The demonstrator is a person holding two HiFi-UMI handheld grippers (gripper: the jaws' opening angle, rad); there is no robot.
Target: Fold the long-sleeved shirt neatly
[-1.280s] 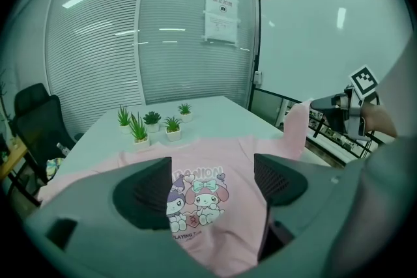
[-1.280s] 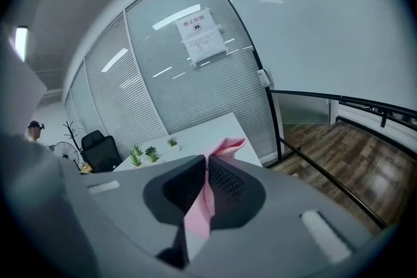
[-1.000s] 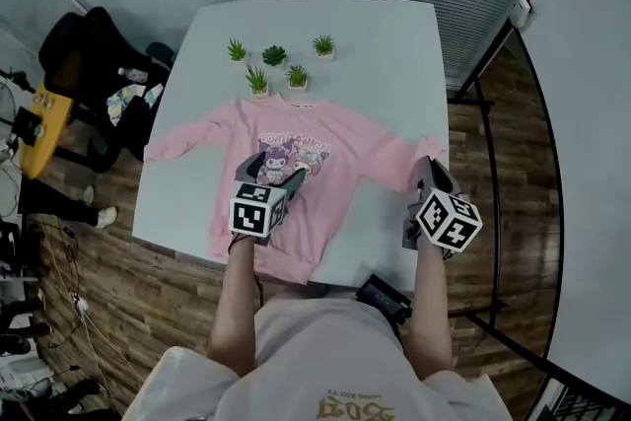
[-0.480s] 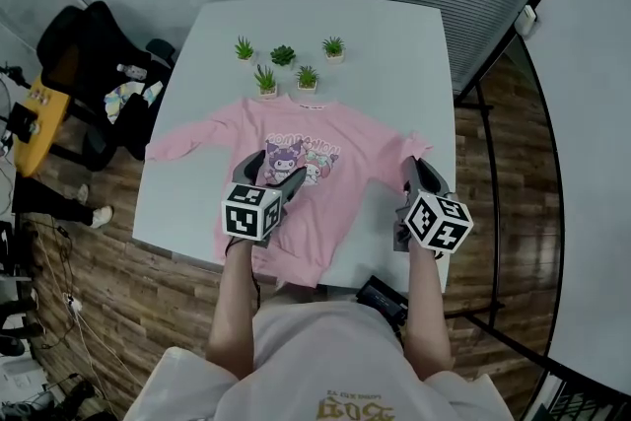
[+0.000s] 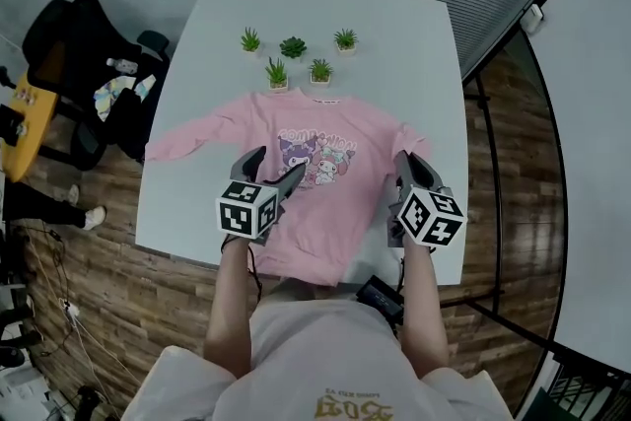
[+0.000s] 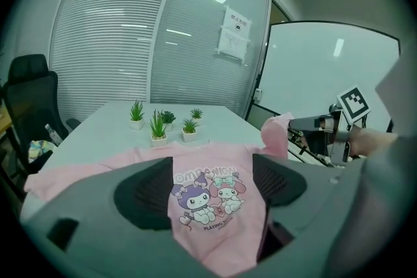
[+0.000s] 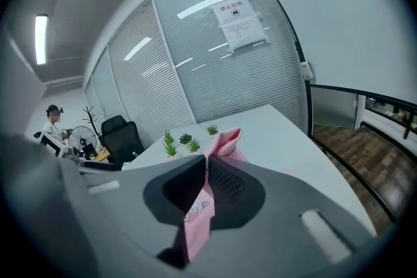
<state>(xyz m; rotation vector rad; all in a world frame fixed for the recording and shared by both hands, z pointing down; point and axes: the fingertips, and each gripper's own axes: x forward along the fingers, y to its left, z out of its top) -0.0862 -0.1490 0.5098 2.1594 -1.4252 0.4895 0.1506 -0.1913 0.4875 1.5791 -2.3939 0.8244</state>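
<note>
Pinching the cuff [image 5: 411,139] in my right gripper [image 5: 405,163], I am holding my left gripper [image 5: 276,167] spread above the pink shirt [image 5: 330,202], its hem overhanging the table [image 5: 399,44] edge nearest me; open tabletop is lying beyond the potted plants [image 5: 293,47].

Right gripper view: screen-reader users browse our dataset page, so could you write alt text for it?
The right tool, jaws shut, pinches a pink shirt sleeve whose cuff pokes out beyond them, above a white table. Small potted plants stand farther back, before glass walls with blinds.
</note>
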